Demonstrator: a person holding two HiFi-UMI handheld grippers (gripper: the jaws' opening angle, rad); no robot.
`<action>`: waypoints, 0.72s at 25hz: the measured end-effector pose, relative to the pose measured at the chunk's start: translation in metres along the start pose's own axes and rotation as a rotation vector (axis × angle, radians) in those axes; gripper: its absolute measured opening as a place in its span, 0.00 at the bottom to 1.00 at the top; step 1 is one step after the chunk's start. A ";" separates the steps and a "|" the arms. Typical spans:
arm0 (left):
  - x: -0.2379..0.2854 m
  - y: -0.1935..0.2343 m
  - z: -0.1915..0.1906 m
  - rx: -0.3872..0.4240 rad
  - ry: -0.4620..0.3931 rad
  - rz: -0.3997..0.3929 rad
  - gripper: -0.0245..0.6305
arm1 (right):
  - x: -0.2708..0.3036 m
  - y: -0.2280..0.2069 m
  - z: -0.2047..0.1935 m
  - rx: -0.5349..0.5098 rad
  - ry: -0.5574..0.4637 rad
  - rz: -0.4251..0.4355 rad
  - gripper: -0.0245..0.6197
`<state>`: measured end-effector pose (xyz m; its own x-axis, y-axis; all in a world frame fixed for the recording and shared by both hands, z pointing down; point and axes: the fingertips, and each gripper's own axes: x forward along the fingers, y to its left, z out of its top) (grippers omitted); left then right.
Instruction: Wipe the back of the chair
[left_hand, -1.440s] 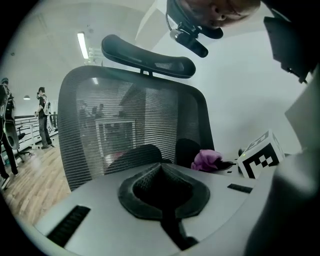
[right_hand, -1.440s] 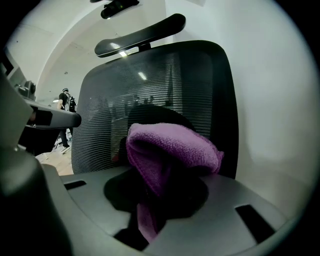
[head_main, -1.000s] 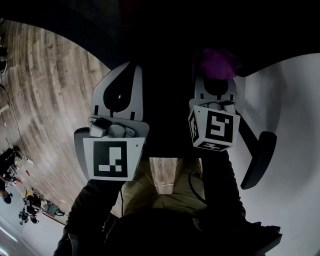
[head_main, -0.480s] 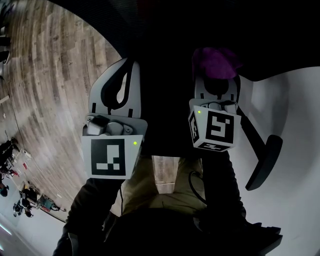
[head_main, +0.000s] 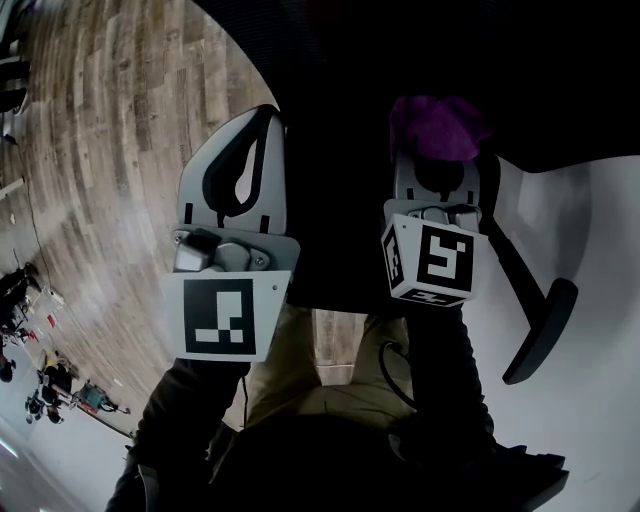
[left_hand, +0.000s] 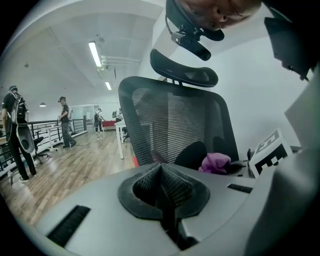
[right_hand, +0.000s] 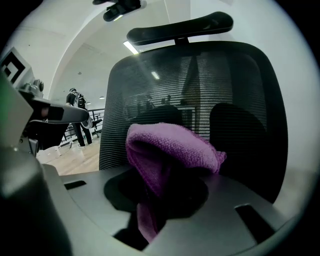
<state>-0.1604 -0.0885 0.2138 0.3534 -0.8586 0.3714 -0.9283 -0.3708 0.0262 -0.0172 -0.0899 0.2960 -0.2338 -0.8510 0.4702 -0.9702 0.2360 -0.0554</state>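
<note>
The right gripper (head_main: 437, 170) has its two fingers squeezed shut on a fuzzy purple cloth (head_main: 436, 124). In the right gripper view the cloth (right_hand: 170, 150) sticks up out of the gripper (right_hand: 161, 202) in a soft lump. The black mesh chair back (right_hand: 235, 100) is right in front of it, with the headrest (right_hand: 180, 27) on top. The cloth is very close to the mesh, about halfway up, but I cannot tell if it is touching. The left gripper (head_main: 238, 165) is just beside the right one. Its fingers are pressed together with nothing in between, as the left gripper view (left_hand: 162, 192) shows. It faces the same chair back (left_hand: 175, 120) and does not seem to be helping. From the head view, the chair back (head_main: 330, 80) is a big dark shape. A black armrest (head_main: 540, 335) pokes out on the right, and the wood floor (head_main: 110, 150) is on the left. The mesh looks the same all over, so I cannot say which parts are already wiped. I think the wiping is under way or about to start. The cloth will likely need to go across the top, the sides and the bottom of the back.
</note>
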 end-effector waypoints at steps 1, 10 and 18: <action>-0.001 0.004 0.000 0.003 0.002 0.004 0.05 | 0.001 0.003 0.000 0.001 0.002 0.002 0.17; -0.013 0.030 -0.001 -0.010 -0.005 0.041 0.05 | 0.009 0.033 0.001 -0.012 0.009 0.041 0.17; -0.026 0.046 -0.002 -0.024 -0.012 0.066 0.05 | 0.015 0.060 0.002 -0.026 0.016 0.080 0.17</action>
<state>-0.2129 -0.0826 0.2073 0.2929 -0.8851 0.3616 -0.9520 -0.3051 0.0242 -0.0787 -0.0895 0.2984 -0.3090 -0.8213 0.4796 -0.9465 0.3150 -0.0704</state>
